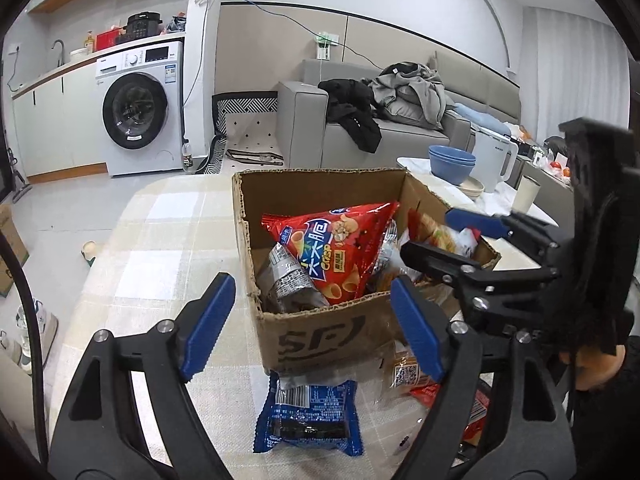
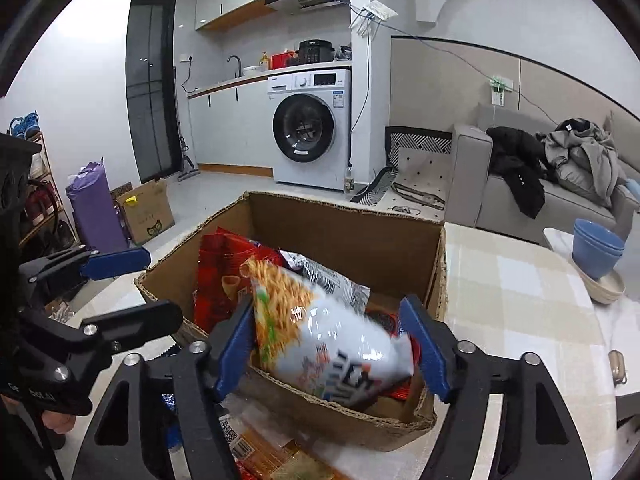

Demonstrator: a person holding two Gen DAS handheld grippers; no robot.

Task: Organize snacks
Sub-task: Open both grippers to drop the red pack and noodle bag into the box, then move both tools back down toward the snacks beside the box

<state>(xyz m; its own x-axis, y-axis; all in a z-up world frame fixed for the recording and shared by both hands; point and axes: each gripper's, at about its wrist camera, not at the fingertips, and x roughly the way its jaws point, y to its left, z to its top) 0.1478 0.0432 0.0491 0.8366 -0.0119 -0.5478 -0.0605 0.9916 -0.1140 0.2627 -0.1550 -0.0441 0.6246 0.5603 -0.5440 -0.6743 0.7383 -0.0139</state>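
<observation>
Snacks are mostly piled in the cardboard box sitting on the checked tablecloth. Nearest to the left gripper, a blue packet lies flat on the cloth, right against the box's front wall, with a couple more wrappers beside it. That left gripper hangs wide open over the near edge of the box, nothing in it.

Inside the box there's a red crisp bag propped up on a corner, and a grey-black printed packet tucked under it. The right gripper has its fingers spread apart too, and a white and orange noodle-snack bag sits between them over the box's near rim; it's blurry, so I can't tell if either pad actually touches it.

Past the box, stacked blue bowls rest on a cream plate, next to a white kettle.
</observation>
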